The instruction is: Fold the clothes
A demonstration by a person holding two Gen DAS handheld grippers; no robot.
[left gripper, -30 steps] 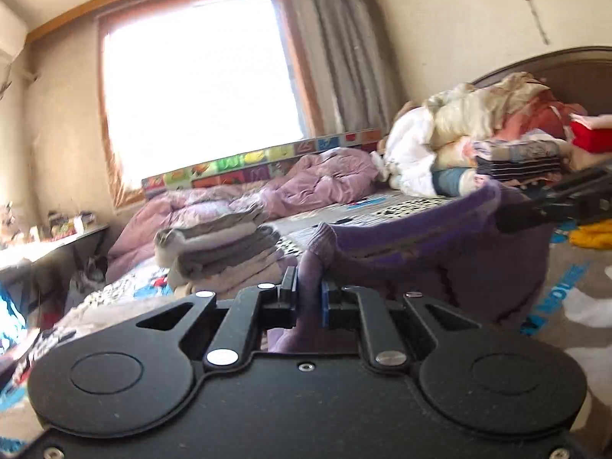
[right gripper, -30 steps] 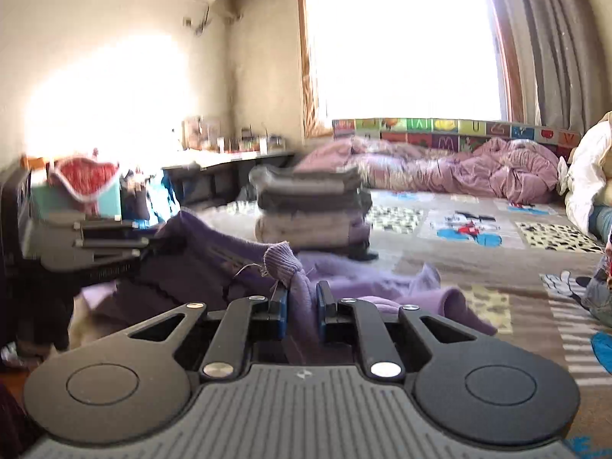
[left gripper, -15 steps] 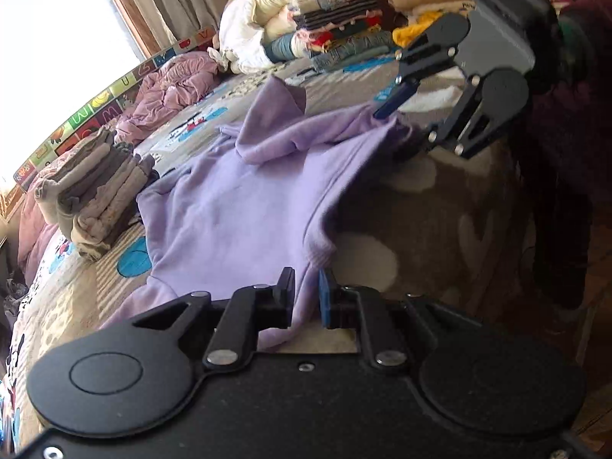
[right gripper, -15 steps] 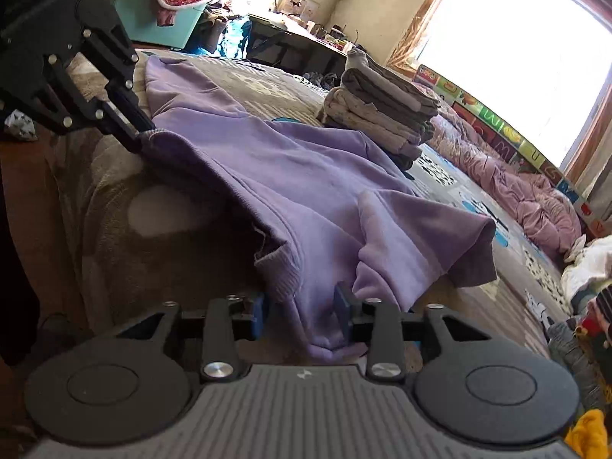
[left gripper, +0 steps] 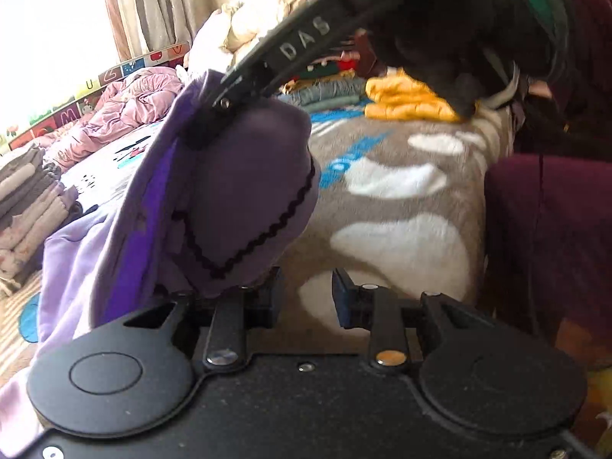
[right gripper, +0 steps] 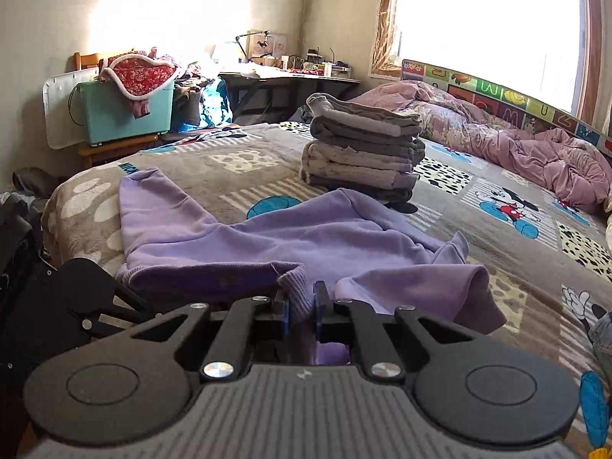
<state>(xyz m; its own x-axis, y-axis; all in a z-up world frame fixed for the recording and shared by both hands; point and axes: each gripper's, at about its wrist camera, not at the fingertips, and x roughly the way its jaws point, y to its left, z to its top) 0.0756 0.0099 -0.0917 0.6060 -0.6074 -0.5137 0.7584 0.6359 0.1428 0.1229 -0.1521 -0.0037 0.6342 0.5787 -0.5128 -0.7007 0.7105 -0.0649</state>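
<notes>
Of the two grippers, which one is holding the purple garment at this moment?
The right gripper: its jaws are shut on the ribbed hem of the purple sweatshirt. The left gripper is open with nothing between its jaws.

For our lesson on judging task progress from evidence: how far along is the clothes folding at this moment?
Done: a stack of folded grey garments sits on the bed. In hand: the purple sweatshirt lies mostly spread, and the right gripper pinches its ribbed edge; the left gripper is open, gripping nothing. Left: the sweatshirt shows no finished fold, and a yellow garment lies loose further up the bed.
</notes>
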